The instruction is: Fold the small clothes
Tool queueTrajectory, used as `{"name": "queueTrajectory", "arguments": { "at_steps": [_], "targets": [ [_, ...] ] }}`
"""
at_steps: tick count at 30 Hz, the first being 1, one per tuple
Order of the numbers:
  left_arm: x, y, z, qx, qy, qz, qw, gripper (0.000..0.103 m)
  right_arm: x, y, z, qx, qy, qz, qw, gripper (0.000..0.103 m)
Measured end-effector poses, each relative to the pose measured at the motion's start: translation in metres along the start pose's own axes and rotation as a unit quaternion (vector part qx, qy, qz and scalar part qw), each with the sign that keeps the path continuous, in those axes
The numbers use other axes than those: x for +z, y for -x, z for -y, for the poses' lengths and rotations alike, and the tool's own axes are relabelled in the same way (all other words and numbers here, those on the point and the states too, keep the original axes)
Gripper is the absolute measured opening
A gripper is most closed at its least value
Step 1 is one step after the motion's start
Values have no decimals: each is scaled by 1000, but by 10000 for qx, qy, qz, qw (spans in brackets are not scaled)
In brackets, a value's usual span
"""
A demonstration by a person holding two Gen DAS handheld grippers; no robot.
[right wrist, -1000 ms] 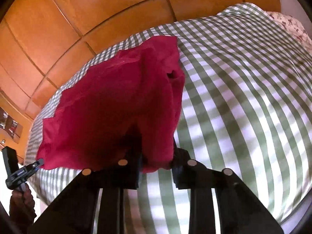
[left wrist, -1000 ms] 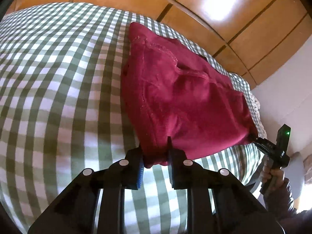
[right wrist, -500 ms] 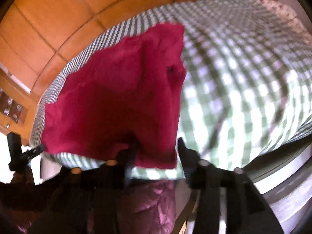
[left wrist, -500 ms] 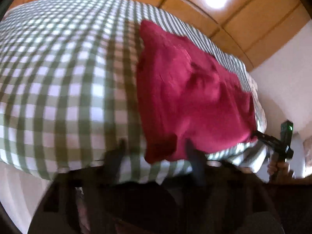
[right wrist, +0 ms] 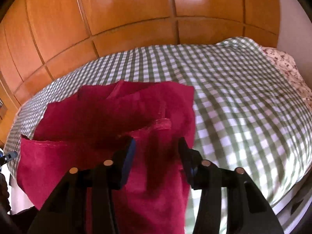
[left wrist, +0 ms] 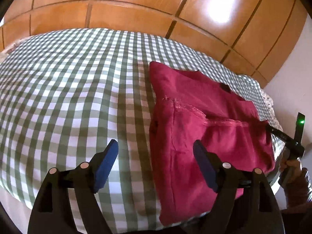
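The left gripper (left wrist: 155, 160) hovered with its jaws spread wide and nothing between them, one blue pad (left wrist: 106, 163) above the checked cover and the other over the near edge of a red garment (left wrist: 206, 136). From the other side, the right gripper (right wrist: 157, 156) also stood parted, its jaws wide above the cloth and gripping none of it (this view was slightly blurred). The red garment lay folded over on itself on the bed (left wrist: 68, 89), near the edge closest to both cameras, a stitched hem running across its upper layer and its near end drooping over the bed's side. A green-and-white gingham cover stretched beyond it, with a floral pillow (right wrist: 288, 68) at the far right corner. Behind the bed stood a glossy wooden panelled wardrobe (right wrist: 126, 19).
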State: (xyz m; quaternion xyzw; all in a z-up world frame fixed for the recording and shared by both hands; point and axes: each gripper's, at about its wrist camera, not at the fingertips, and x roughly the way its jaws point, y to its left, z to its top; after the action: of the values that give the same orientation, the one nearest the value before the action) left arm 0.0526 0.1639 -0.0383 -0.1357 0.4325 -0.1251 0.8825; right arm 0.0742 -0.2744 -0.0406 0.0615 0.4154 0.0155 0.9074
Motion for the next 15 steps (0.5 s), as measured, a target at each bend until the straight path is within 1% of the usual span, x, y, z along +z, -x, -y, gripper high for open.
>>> {"name": "queueTrajectory", "arguments": {
  "at_steps": [3,6,8,11,12,13,14,15],
  "targets": [
    [1,-3,0,-12,-54,-25,10000,78,-2,-4,1,45,-40,-45,10000,26],
    [3,-4,2,-71,-132,-39,9999,78,-5,-5,8,81,-171,-74,9998,25],
    [5,-7,3,-221,-119,-85,9996,78,-5,-7,11,109,-262,-83,9996,25],
    [9,-14,8,-367,-128,-89,9992,78,-4,-7,12,119,-357,-62,9993,28],
    [11,-18,10,-366,-145,-129,9991,78,-3,-8,13,117,-398,-67,9991,28],
    [13,-22,11,-440,-149,-176,9988,77,-3,-8,13,110,-408,-69,9991,28],
    [14,-23,13,-526,-156,-202,9983,76,-2,-8,12,103,-406,-59,9991,28],
    [15,-25,15,-598,-174,-209,9978,72,-2,-7,12,93,-403,-50,9991,28]
  ]
}}
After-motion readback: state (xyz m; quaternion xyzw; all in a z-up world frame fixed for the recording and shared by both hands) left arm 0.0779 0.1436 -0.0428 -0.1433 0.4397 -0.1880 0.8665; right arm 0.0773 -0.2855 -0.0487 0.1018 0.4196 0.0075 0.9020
